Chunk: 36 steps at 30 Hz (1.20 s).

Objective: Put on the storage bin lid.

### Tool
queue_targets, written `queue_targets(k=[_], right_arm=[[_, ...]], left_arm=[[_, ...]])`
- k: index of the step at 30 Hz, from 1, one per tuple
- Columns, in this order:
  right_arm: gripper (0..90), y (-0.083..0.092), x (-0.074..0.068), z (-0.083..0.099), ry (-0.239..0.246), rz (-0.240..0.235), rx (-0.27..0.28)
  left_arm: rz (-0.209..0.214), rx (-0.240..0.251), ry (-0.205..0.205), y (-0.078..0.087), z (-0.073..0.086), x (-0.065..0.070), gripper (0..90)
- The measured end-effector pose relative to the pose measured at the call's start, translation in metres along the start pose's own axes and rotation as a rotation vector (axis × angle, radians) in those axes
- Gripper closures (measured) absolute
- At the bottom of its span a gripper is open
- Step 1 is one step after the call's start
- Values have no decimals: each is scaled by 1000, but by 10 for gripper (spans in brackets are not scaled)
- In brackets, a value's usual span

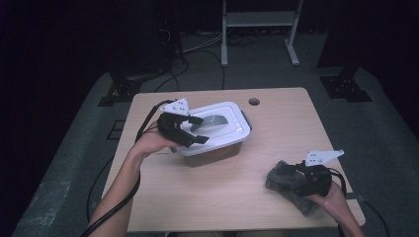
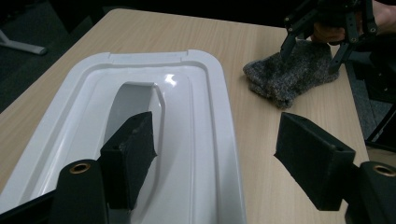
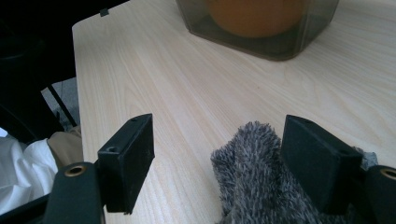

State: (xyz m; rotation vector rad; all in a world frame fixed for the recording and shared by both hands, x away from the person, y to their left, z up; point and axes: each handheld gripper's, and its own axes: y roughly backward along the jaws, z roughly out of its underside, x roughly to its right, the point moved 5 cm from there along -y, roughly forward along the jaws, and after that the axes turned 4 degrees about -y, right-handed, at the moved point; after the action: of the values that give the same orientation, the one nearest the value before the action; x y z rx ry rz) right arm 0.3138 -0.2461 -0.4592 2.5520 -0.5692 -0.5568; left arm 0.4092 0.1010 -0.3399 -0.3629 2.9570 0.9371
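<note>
Lab / recording studio setup, not a home.

Lone light-wood table [image 1: 276,118] w/ cable grommet hole [image 1: 254,101] sits on grey floor mat, dark black surrounds all round. Black stand bases [image 1: 346,86] at both sides of the table, loose cables [image 1: 197,47] trailing across floor, white metal frame legs [image 1: 259,29] at back. Person works w/ handheld sensor-fitted grippers on trailing cords. Props few: lidded plastic box [image 1: 217,129], grey fuzzy cloth [image 1: 284,180]. Reads as data-capture rig.

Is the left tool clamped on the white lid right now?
No: the left tool hangs open over the white lid, one pad above it, the other over bare table.
</note>
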Motion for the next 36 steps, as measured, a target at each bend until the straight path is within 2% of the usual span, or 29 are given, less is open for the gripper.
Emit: queue_targets(k=[16, 21, 36], right_arm=[[248, -2, 1, 2, -3, 2, -11], [246, -3, 0, 2, 0, 4, -19], [246, -2, -2, 3, -2, 13, -22]], left_arm=[[-15, 21, 37, 18, 20, 19, 220], [-23, 29, 36, 24, 26, 26, 205], [-51, 29, 53, 42, 56, 46, 183]])
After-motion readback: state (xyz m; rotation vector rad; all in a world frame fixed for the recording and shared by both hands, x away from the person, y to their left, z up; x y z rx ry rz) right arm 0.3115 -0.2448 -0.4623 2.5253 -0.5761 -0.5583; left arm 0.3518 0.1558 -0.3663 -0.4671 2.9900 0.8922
